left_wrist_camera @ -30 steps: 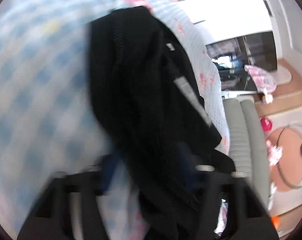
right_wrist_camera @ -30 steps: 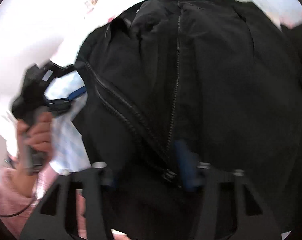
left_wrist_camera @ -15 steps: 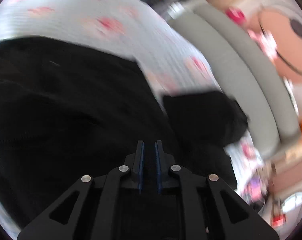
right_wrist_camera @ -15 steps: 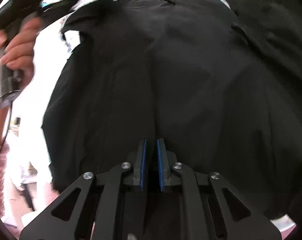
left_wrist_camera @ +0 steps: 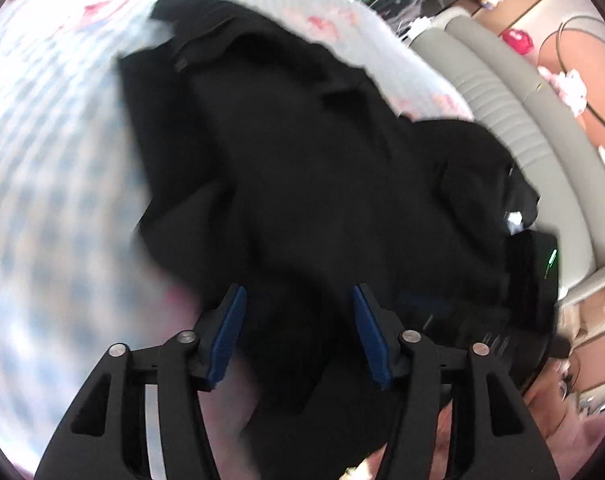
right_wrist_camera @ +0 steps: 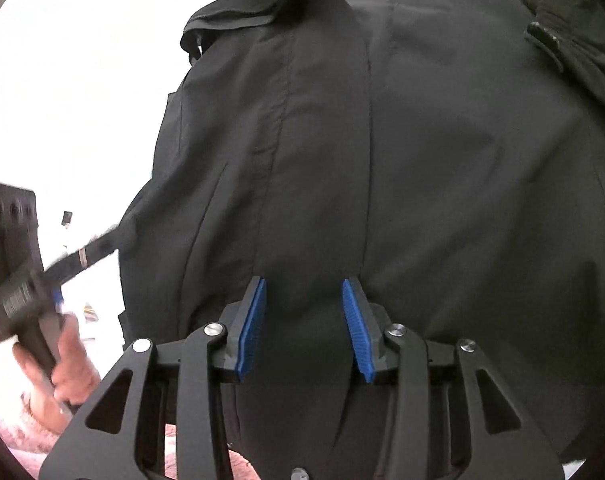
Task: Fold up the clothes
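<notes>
A black jacket (left_wrist_camera: 302,168) is lying spread over a bed sheet (left_wrist_camera: 42,160) checked in pale blue and white, with pink flower prints along its far edge. In the left wrist view the sheet is lying bare to the left of the jacket's blurred left edge, giving open room on that side, while on the right the garment is reaching almost to a grey ribbed bed frame (left_wrist_camera: 522,120) that borders the mattress. The left gripper (left_wrist_camera: 298,328) is hanging over the jacket's near hem, its jaws opening, blue pads apart, dark cloth showing between them without being pinched. In the right wrist view the right gripper (right_wrist_camera: 304,328) is hovering over the jacket's smooth panel, its jaws opening too, the fabric lying between the pads ungripped. A raised fold is running away from it toward the collar. At the left of that view a hand (right_wrist_camera: 68,364) is gripping the other tool's handle beside the jacket's left edge, over overexposed white bedding. No writing is legible anywhere.
</notes>
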Available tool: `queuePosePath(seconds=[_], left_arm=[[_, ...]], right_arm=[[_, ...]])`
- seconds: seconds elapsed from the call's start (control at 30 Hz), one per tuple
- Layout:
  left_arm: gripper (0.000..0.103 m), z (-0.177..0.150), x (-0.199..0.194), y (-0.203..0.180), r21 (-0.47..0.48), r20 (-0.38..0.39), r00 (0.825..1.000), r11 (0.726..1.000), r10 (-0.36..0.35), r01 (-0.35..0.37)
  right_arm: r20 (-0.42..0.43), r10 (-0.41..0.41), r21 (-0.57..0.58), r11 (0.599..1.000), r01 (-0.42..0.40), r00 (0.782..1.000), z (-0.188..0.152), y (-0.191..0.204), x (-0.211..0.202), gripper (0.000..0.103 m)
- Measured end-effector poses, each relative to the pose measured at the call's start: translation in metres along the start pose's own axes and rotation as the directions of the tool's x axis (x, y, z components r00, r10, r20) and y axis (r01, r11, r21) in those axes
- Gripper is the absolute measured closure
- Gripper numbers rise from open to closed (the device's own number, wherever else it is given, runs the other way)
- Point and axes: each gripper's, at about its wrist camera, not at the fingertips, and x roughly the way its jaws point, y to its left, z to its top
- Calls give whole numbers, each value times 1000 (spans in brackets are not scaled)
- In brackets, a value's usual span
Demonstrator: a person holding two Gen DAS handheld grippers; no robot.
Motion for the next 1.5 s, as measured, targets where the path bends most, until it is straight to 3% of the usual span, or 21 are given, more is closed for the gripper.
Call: queuePosePath(seconds=[0.07, 0.13, 0.17, 0.23, 0.27, 0.4, 0.47, 0.6, 0.67, 0.73, 0.83, 0.9, 0.97, 1.07, 1.1, 1.23, 1.33, 1.4, 1.5], left_arm=[[27, -16, -2, 13, -21, -31, 999, 999, -28, 28], [28, -29, 16, 17, -61, -125, 989, 995, -83, 76], [40, -35, 24, 17, -74, -161, 981, 993, -108, 97], [61, -40, 27, 5, -65, -137, 983, 991, -124, 116], [71, -41, 23, -2, -36, -119, 988, 995, -95, 92], [82, -37, -11, -8, -25, -48, 998, 999, -41, 40], [83, -39, -32, 1, -38, -26, 1000, 999, 2, -3], [83, -51, -31, 35, -72, -83, 987, 987, 139, -145], [74, -59, -27, 57, -134, -144, 979, 977, 145, -165], [71, -58, -44, 57, -176, -94, 992, 979, 89, -105], [68, -49, -72, 30, -83, 33, 999, 996, 32, -29], [53, -39, -62, 16, -21, 37, 999, 999, 27, -26], [52, -30, -52, 1, 42, 40, 999, 999, 21, -23], [52, -21, -36, -6, 62, -15, 996, 994, 89, -88], [52, -22, -34, 0, 65, -38, 989, 988, 144, -141], [44, -42, -33, 52, 41, -202, 941, 963, 270, -268], [45, -35, -67, 84, -141, -90, 994, 987, 68, -81], [46, -10, -84, 92, -145, 19, 998, 988, 62, -59], [46, 38, -86, 113, -157, 138, 982, 982, 127, -105]], right_arm=[[7, 22, -4, 1000, -22, 1000, -6, 4, -4, 63], [8, 46, -2, 999, -46, 999, -10, 7, -6, 65], [2, 52, -7, 999, -52, 999, -10, 10, -5, 65], [1, 61, -26, 998, -61, 998, -8, 17, -4, 65], [5, 70, -28, 997, -70, 998, -7, 19, -6, 65], [25, 213, -36, 976, -212, 977, -7, 36, -28, 70], [34, 202, -67, 978, -200, 979, -10, 46, -39, 70], [-10, -14, -110, 994, 13, 1000, -14, 43, -38, 70], [-50, -69, -80, 995, 64, 996, -17, 33, -30, 70], [-40, -12, -42, 999, 10, 999, -17, 27, -35, 70], [-2, 3, -58, 998, -3, 1000, -12, 29, -45, 69], [12, 22, -64, 998, -21, 1000, -5, 30, -47, 68], [25, 48, -65, 997, -46, 999, 4, 32, -46, 68], [-47, 42, -66, 997, -45, 998, -11, 39, -14, 64], [-104, -23, -58, 998, 17, 994, -14, 34, -3, 66], [-135, 43, -36, 998, -48, 990, -37, 21, -21, 67], [-121, 26, -89, 995, -37, 992, -16, 29, -44, 62], [-54, -5, -163, 987, -4, 999, 12, 44, -67, 57], [63, -47, -267, 962, 62, 997, 62, 71, -92, 28]])
